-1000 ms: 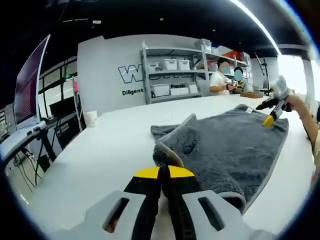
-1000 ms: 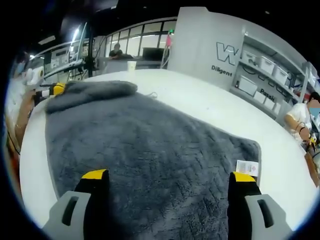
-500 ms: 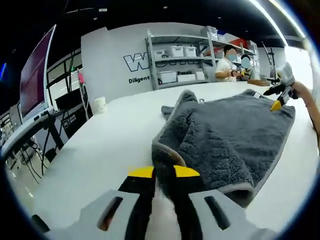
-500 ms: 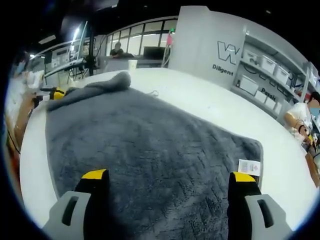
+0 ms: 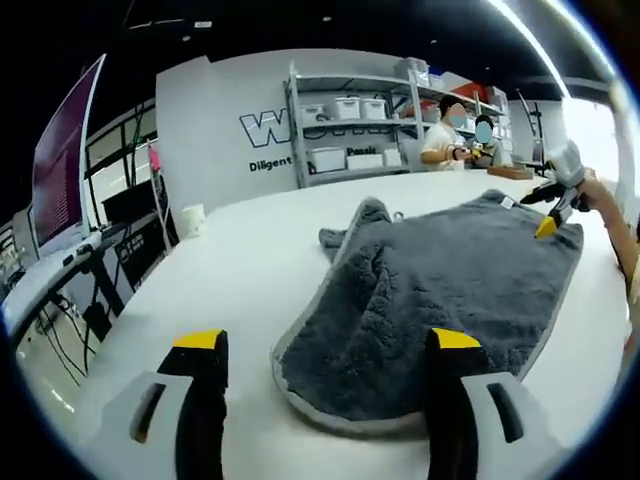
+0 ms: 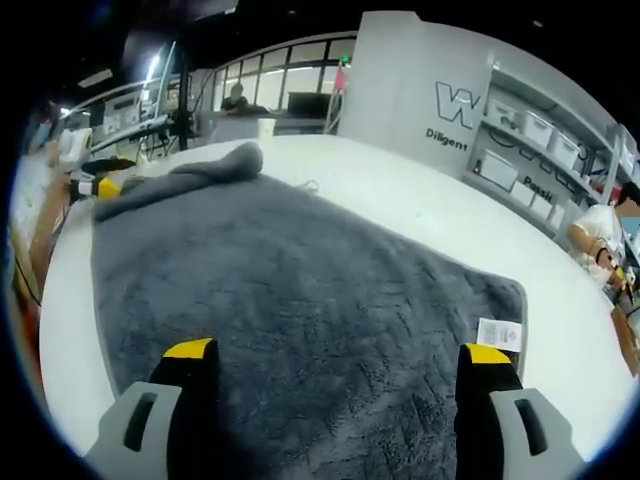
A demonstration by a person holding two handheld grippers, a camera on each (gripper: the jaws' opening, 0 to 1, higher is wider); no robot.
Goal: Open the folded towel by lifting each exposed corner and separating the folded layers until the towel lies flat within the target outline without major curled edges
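Observation:
A grey towel (image 5: 450, 280) lies spread on the white table (image 5: 250, 260). Its near corner rests on the table between the jaws of my left gripper (image 5: 328, 345), which is open and holds nothing. The far left corner of the towel is still bunched into a fold (image 5: 360, 220). At the towel's far right edge a hand holds my right gripper (image 5: 548, 222). In the right gripper view the towel (image 6: 300, 270) runs under my open right gripper (image 6: 338, 352), with a white label (image 6: 497, 333) near the right jaw. My left gripper (image 6: 98, 187) shows small at the towel's far left corner, beside the fold (image 6: 215, 165).
A paper cup (image 5: 190, 220) stands on the table beyond the towel, the same cup (image 6: 263, 130) showing at the table's far edge. Shelves with bins (image 5: 350, 130) line the back wall, where people stand. A monitor (image 5: 65, 170) and a stand are left of the table.
My left gripper has let go of the towel corner and opened; the corner has dropped flat onto the table. The right gripper has stayed open over the towel.

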